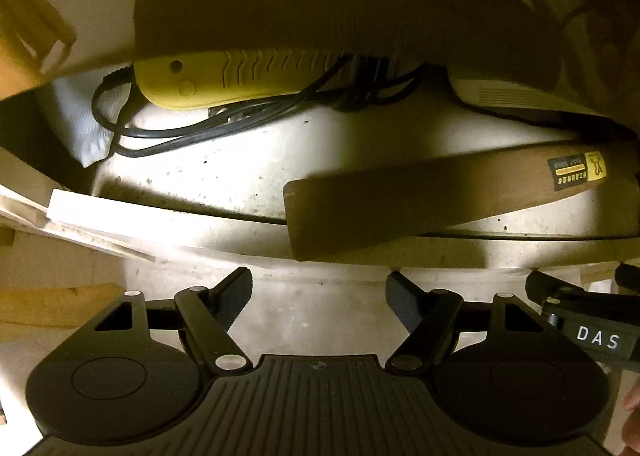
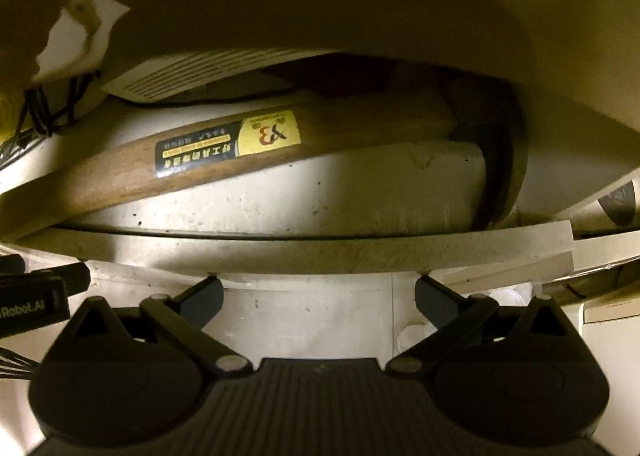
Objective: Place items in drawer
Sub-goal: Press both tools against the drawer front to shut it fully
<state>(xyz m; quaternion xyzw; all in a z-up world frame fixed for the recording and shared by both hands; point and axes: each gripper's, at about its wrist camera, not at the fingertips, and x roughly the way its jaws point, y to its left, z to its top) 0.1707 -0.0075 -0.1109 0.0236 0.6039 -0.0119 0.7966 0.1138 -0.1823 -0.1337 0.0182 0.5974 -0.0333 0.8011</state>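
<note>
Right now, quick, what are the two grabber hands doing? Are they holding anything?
Left gripper: open, holding nothing.
Right gripper: open, holding nothing.

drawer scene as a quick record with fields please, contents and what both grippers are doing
drawer: open, front edge just beyond both grippers
hammer: lying inside, wooden handle with sticker, dark head at the right in the right wrist view
yellow device: at the back, black cord beside it
left gripper: open, empty
right gripper: open, empty
</note>
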